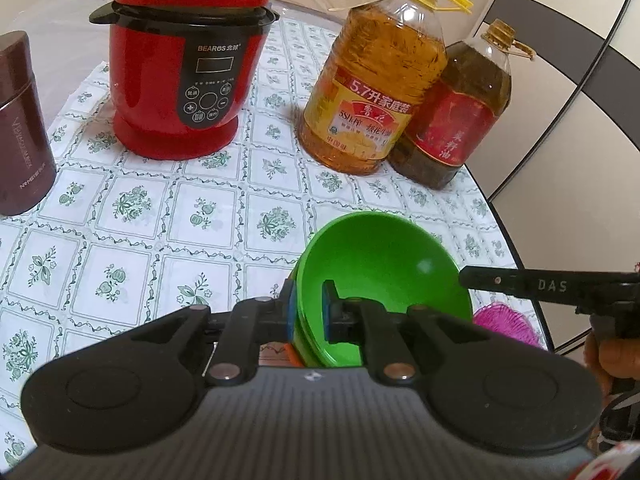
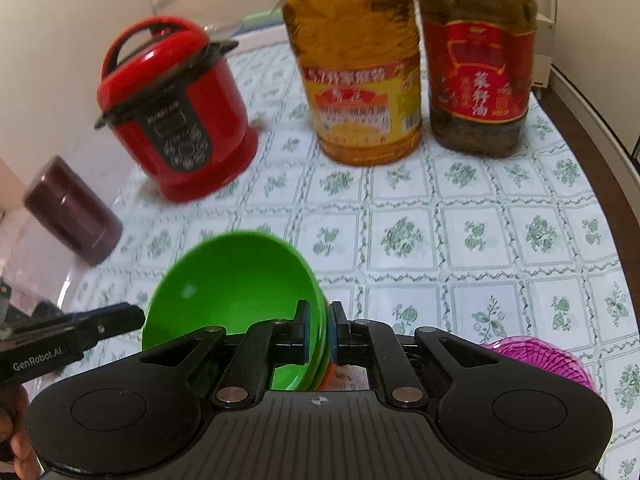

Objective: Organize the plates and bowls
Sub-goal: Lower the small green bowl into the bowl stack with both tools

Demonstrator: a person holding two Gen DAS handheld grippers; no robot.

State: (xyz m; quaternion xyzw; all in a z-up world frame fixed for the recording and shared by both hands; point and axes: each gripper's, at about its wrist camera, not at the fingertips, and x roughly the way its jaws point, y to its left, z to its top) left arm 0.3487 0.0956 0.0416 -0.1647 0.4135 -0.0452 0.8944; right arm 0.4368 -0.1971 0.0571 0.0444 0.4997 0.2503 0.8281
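A green bowl point(image 1: 384, 276) is held tilted above the patterned tablecloth, its hollow facing the cameras. It seems to sit nested in a second green bowl, and something orange shows underneath. My left gripper point(image 1: 310, 312) is shut on the bowl's left rim. In the right wrist view the same green bowl point(image 2: 232, 280) is pinched at its right rim by my right gripper point(image 2: 325, 332), which is shut on it. Each view shows a black finger of the other gripper point(image 1: 520, 284) point(image 2: 80, 332) reaching in to the opposite rim.
A red electric cooker point(image 1: 188, 64) stands at the back left with a maroon canister point(image 1: 20, 128) beside it. Two large oil bottles point(image 1: 376, 92) point(image 1: 460, 112) stand at the back right. A pink mesh item point(image 2: 540, 360) lies near the table's dark curved edge point(image 1: 516, 248).
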